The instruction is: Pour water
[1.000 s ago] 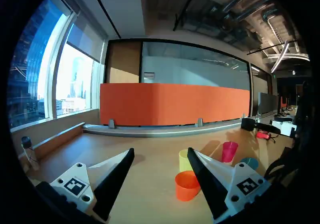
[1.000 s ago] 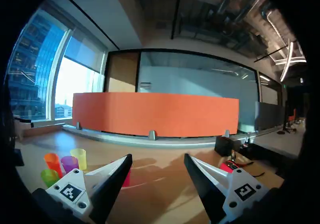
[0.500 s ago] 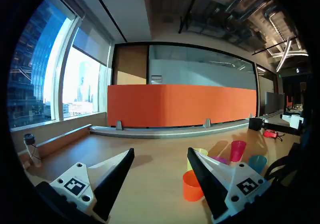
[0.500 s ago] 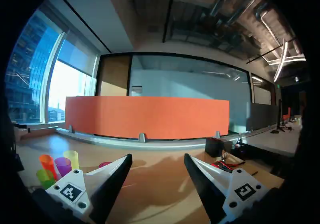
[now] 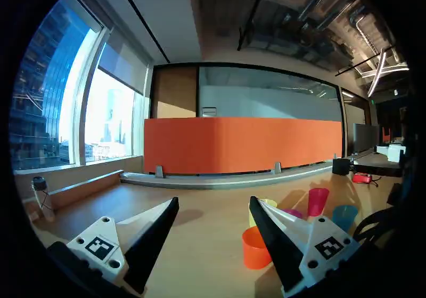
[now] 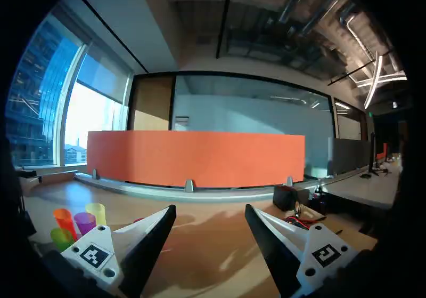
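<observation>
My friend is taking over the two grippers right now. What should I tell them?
Left gripper: open, empty, held over the wooden table.
Right gripper: open, empty.
Things: the orange plastic cup is nearest the left gripper, partly behind one finger. The yellow plastic cup, pink plastic cup and blue plastic cup stand upright past it.
Done: nothing gripped or poured.
Left: grip a cup and pour. I can't tell which cup holds water.

The left gripper has sunk to a flatter angle and swung left, so the orange cup, pink cup and teal cup sit further right. The right gripper has tipped upward, and the cup cluster has slid slightly left.
</observation>
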A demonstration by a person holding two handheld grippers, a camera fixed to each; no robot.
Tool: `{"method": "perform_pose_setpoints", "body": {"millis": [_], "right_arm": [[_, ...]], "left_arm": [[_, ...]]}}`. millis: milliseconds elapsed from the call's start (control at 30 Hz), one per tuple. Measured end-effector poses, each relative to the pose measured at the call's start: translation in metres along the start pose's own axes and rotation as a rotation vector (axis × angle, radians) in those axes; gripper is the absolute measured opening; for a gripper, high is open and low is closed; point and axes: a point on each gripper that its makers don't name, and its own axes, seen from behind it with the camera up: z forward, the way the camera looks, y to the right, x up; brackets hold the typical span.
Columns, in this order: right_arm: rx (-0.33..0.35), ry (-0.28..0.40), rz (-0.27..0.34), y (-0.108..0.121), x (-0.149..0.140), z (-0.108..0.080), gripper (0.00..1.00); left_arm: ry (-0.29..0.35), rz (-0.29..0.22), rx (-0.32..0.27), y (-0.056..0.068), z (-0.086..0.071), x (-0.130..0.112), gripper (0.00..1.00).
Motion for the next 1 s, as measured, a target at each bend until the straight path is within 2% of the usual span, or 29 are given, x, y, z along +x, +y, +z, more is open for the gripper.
{"method": "perform_pose_setpoints", "body": {"millis": [400, 1000], "right_arm": [[-0.020, 0.001, 0.018, 0.006, -0.001, -0.006, 1.00], [-0.023, 0.008, 0.013, 0.003, 0.005, -0.007, 1.00]], "left_arm": [[-0.011, -0.002, 0.011, -0.015, -0.004, -0.017, 0.99], [-0.018, -0.012, 0.010, -0.018, -0.005, -0.028, 0.99]]}}
